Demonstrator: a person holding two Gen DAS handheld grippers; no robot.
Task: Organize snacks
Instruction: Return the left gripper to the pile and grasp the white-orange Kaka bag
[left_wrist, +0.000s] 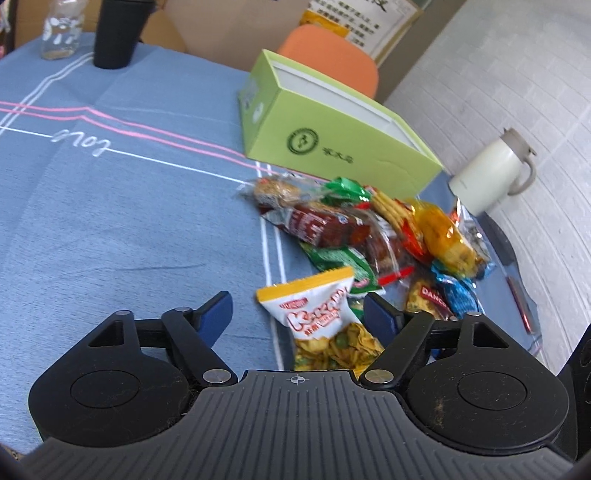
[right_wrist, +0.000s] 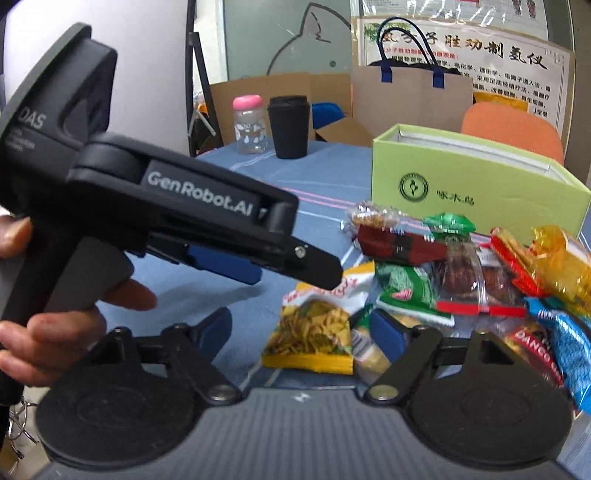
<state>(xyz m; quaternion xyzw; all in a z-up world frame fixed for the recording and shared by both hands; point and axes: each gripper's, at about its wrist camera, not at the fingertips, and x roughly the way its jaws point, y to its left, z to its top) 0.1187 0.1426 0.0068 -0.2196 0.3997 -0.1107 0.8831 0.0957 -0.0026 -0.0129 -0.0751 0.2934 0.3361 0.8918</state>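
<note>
A heap of snacks (left_wrist: 369, 236) lies on the blue tablecloth (left_wrist: 110, 221) in front of an open-topped green box (left_wrist: 332, 125). A white and yellow chip packet (left_wrist: 317, 306) lies at the near edge of the heap. My left gripper (left_wrist: 299, 314) is open around it, and neither blue pad presses on it. In the right wrist view the same packet (right_wrist: 314, 332) sits between the spread fingers of my right gripper (right_wrist: 301, 328), which is open and apart from it. One black finger (right_wrist: 317, 269) of the left gripper hangs just over the packet's far end.
A red sausage pack (left_wrist: 325, 225), a green packet (left_wrist: 340, 258), an orange-wrapped cake (left_wrist: 443, 229) and a blue packet (left_wrist: 454, 291) fill the heap. A white lidded mug (left_wrist: 491, 173) stands right of the box. A black cup (left_wrist: 118, 33) and glass bottle (left_wrist: 61, 29) stand far back. A hand (right_wrist: 44, 332) holds the left gripper.
</note>
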